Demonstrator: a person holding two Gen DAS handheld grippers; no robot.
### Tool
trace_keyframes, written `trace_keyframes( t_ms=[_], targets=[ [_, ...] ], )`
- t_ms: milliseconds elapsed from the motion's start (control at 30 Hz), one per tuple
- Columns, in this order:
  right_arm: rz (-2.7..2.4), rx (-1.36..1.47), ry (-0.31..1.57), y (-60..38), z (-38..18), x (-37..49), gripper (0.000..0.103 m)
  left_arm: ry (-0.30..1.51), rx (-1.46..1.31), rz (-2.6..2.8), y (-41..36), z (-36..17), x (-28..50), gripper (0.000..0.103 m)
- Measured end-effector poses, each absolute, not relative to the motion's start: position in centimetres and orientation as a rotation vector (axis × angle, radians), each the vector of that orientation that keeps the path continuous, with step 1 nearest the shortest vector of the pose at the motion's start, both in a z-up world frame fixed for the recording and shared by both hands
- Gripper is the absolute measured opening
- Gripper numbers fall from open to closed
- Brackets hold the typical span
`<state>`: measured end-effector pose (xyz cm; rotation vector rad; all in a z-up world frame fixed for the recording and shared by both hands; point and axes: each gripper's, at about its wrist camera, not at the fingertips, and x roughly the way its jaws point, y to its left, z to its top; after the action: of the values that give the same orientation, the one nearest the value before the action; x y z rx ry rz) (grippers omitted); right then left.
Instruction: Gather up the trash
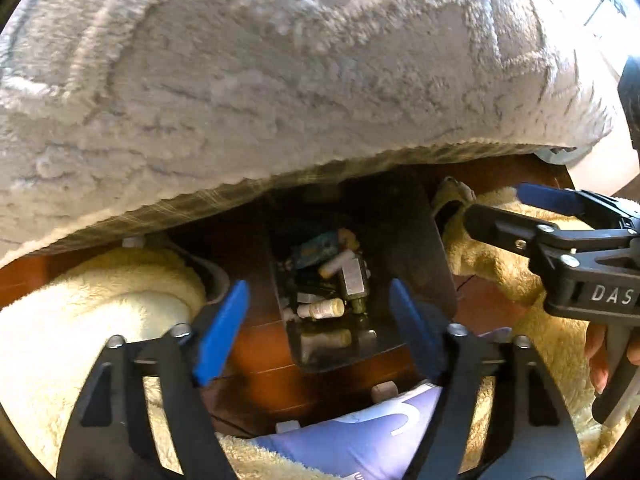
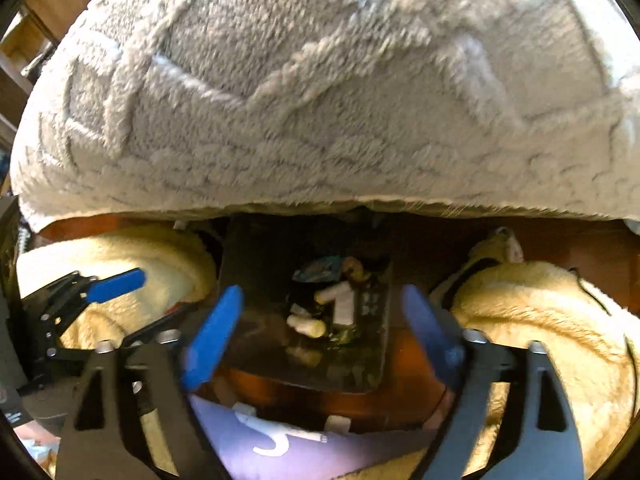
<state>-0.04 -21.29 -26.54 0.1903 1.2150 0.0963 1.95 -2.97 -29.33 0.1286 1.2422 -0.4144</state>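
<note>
A dark trash bin (image 1: pixel 400 248) stands on the wooden floor below both grippers, its mouth up. Inside lie several pieces of trash (image 1: pixel 332 280): small pale bottles, a grey carton and a blue wrapper. My left gripper (image 1: pixel 320 328) hangs open and empty right above the bin. My right gripper (image 2: pixel 320 330) is also open and empty above the bin (image 2: pixel 256 280) and its trash (image 2: pixel 332 304). The right gripper also shows at the right edge of the left wrist view (image 1: pixel 496 208), and the left gripper at the left of the right wrist view (image 2: pixel 120 300).
A thick grey fleece blanket (image 1: pixel 280 80) fills the upper half of both views and overhangs the bin. Cream fluffy slippers or legs (image 1: pixel 92 304) flank the bin on both sides (image 2: pixel 532 312). A purple cloth (image 1: pixel 360 436) lies at the bottom.
</note>
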Motion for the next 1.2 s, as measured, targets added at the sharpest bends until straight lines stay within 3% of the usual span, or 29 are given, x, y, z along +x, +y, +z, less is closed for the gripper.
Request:
trace_keyframes(
  t_ms=[100, 300, 867, 1200],
  targets=[
    [0.079, 0.181, 1.2, -21.4, -25.8, 0.0, 0.099, 1.217, 0.127, -0.402, -2.5, -28.4, 1.9, 0.089],
    [0.036, 0.182, 1.137, -22.8, -22.5, 0.1, 0.099, 1.166, 0.117, -0.389, -2.1, -26.1, 2.4, 0.095],
    [-0.098, 0.129, 0.666, -28.0, -3.0, -1.7, 0.1, 0.683, 0.09, -0.205, 0.0, -5.7, 3.2, 0.095],
    [-0.157, 0.124, 0.431, -29.7, 4.5, -4.5, 0.1, 0.485, 0.044, -0.123, 1.5, 2.7, 1.8, 0.095]
  ],
)
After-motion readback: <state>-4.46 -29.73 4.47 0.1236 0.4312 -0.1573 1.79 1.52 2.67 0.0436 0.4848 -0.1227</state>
